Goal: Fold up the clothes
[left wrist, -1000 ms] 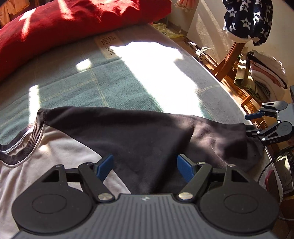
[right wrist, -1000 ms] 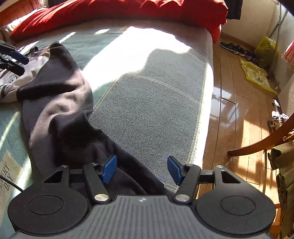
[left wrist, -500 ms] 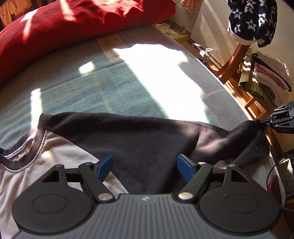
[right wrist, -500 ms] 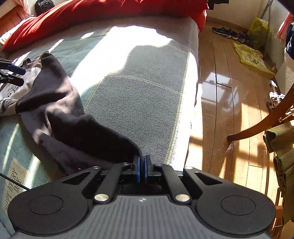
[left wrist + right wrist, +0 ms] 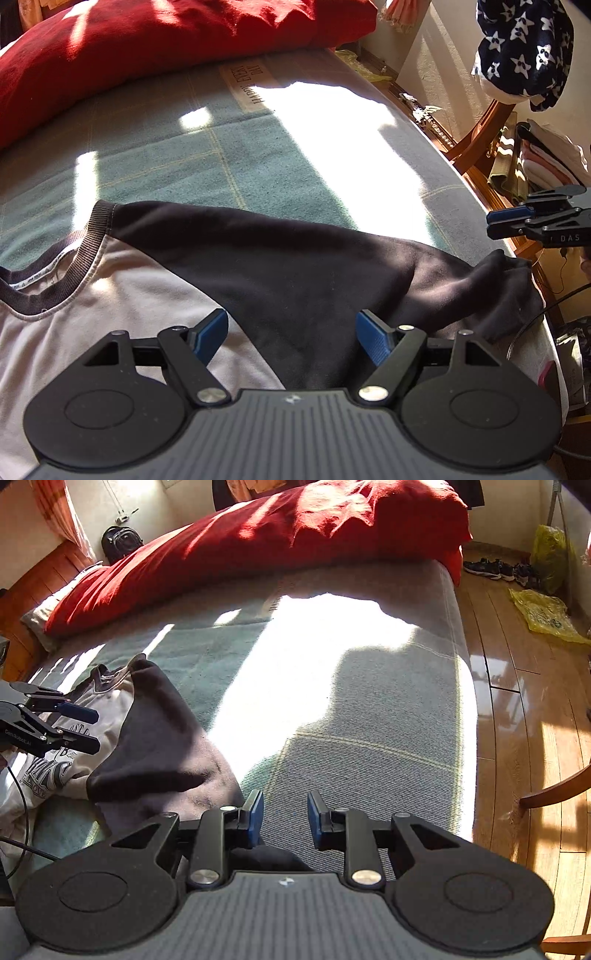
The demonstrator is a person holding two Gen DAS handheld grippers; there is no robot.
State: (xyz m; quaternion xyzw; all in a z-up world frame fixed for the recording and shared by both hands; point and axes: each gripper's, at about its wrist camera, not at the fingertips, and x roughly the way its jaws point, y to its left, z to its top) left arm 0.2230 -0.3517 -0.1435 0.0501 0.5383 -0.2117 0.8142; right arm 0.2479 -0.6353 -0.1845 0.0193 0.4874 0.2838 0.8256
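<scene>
Left wrist view: the left tool (image 5: 291, 338) hovers released above the shirt (image 5: 147, 314) on the bed (image 5: 221, 158). Right wrist view: the right tool (image 5: 284, 819), clenched on the black sleeve (image 5: 162, 746) half a second ago, has released it, so the sleeve lies ready for folding.

Red duvet (image 5: 280, 535) on green blanket (image 5: 207, 162), yellow bag (image 5: 543, 614) on wooden floor (image 5: 517, 686).

A cream patch (image 5: 246, 85) on the bed blanket (image 5: 207, 155) reads "HAPPY EVERY DAY". The right tongs (image 5: 499, 220) bear "DAS" on the side, seen from the left wrist. The left tongs (image 5: 85, 728) bear "GenRobot.AI". The shirt (image 5: 59, 764) has a grey print, partly readable: "BE" and "LOVE".
</scene>
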